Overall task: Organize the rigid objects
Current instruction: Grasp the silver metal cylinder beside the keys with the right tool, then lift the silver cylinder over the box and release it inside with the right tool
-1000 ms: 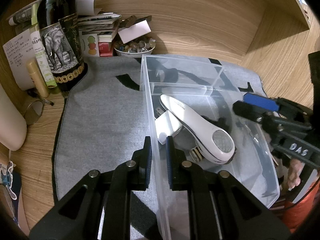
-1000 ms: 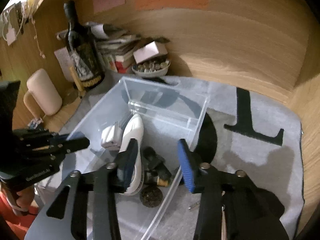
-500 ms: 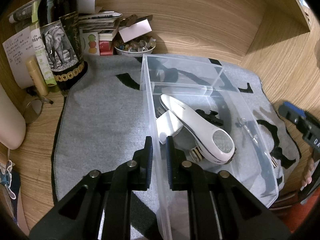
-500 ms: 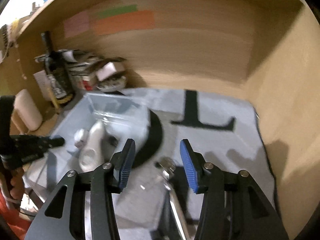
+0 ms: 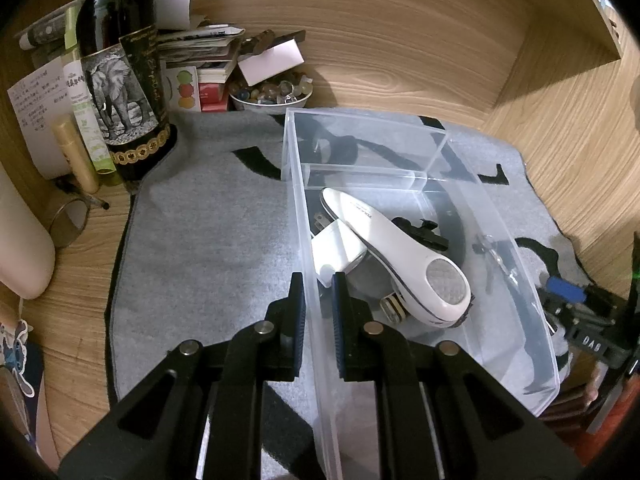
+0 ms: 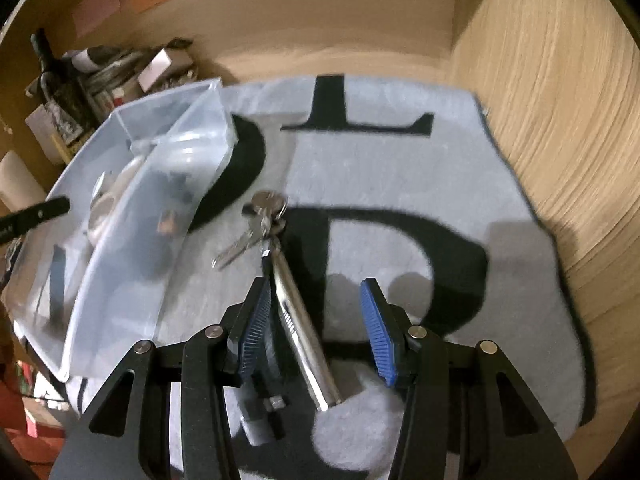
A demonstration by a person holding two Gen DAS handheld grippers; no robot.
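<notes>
mat (image 5: 208,240): grey, black letters, on wooden desk
wine bottle (image 5: 120,80): dark, elephant label, upright at mat's far-left corner
bowl (image 5: 272,98): holds small stones, beside stacked books (image 5: 208,60)

Dim warm light; right view motion-blurred, fisheye edges dark.
</notes>
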